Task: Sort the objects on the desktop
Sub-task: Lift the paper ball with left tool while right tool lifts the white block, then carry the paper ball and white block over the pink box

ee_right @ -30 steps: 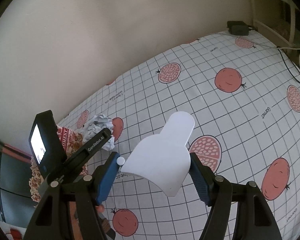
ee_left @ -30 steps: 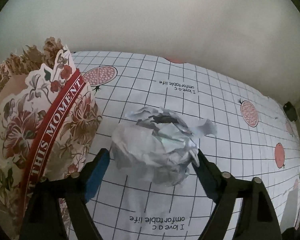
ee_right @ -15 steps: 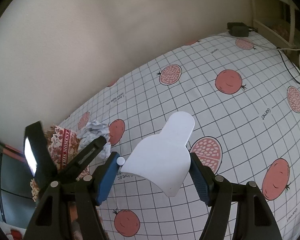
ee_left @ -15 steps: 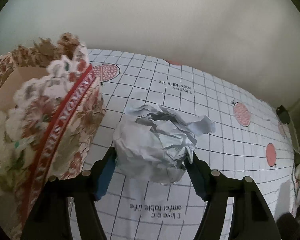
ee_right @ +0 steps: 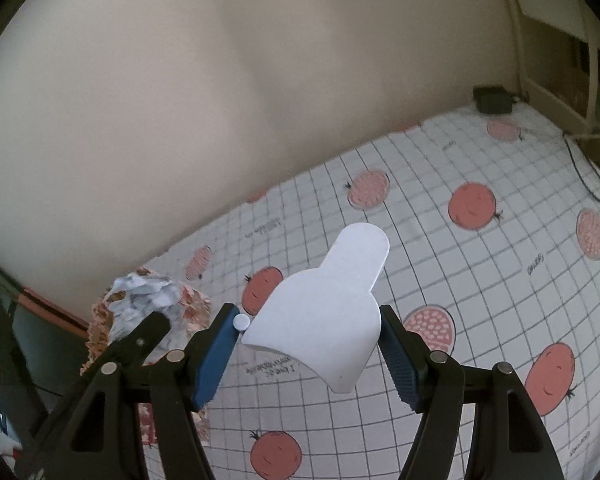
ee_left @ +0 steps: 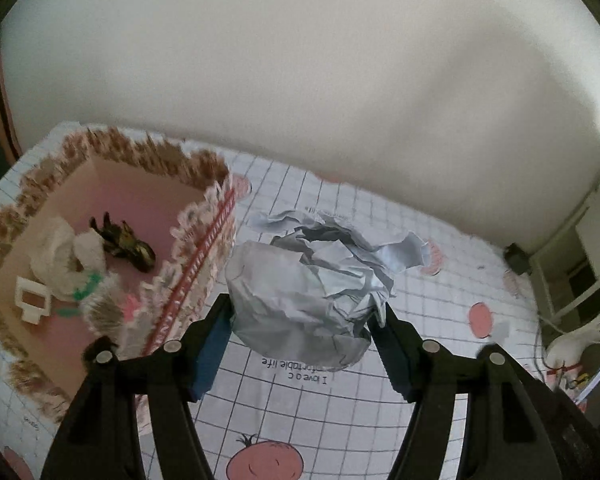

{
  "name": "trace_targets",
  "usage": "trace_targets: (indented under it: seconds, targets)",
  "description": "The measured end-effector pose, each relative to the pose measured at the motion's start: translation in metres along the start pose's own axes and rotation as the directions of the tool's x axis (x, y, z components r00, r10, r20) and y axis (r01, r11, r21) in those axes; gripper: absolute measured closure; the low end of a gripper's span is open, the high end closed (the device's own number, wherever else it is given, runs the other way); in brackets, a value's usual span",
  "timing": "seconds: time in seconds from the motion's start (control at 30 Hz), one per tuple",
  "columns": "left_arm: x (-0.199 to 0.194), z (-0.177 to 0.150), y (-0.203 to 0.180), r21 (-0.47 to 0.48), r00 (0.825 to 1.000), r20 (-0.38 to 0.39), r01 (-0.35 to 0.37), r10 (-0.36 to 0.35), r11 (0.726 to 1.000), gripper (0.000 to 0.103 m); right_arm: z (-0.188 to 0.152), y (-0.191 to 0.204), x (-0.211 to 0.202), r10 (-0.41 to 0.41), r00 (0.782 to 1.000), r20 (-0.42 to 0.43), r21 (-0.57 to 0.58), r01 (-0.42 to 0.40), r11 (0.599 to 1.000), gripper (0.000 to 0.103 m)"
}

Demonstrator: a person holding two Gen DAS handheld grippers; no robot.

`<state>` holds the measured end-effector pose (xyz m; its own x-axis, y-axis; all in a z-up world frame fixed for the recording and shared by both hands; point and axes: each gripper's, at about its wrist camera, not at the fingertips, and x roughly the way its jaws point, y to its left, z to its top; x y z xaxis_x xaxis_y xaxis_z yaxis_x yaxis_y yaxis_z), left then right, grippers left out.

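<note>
My left gripper (ee_left: 302, 320) is shut on a crumpled ball of white paper (ee_left: 316, 280), held up above the tablecloth just right of a floral cardboard box (ee_left: 204, 248). Inside the box lie crumpled tissue (ee_left: 66, 254), a dark wilted scrap (ee_left: 126, 242) and a small white plastic piece (ee_left: 32, 300). My right gripper (ee_right: 308, 330) is shut on a curved white plastic scoop-shaped piece (ee_right: 328, 312), held above the table. In the right wrist view the paper ball (ee_right: 144, 300) and the left gripper's finger (ee_right: 140, 340) hang over the box (ee_right: 188, 304).
A grid tablecloth with red fruit prints (ee_right: 472, 204) covers the table, with a plain wall behind. A black adapter (ee_right: 494, 98) and a cable (ee_right: 580, 172) lie at the far right corner. A white lamp base (ee_left: 572, 344) and clutter stand at the right edge.
My left gripper closed on the paper ball and lifted it, so the box's inside came into view from above. The right gripper rose slightly with the white piece still in it.
</note>
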<state>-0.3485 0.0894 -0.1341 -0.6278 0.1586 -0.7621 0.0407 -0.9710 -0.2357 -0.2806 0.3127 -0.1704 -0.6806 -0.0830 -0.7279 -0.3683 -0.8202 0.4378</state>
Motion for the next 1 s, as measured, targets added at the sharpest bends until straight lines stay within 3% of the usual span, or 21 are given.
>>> trace_targets:
  seconds: [0.43,0.63,1.0]
  targets:
    - [-0.076,0.004,0.025,-0.043,0.992,0.122,-0.009,0.014,0.999,0.034,0.004,0.029,-0.023,0.054,0.995,0.087,-0.061,-0.049,0.997,0.031]
    - [-0.086,0.007,0.044,-0.105,0.987,0.159,-0.021,0.038,0.994,0.034,-0.003,0.047,-0.017,0.063,0.996,0.071,-0.103,-0.055,0.993,0.031]
    - [-0.089,-0.002,0.087,-0.228,0.987,0.14,-0.049,0.082,0.972,0.034,-0.021,0.085,-0.006,0.074,0.997,0.036,-0.18,-0.066,0.981,0.031]
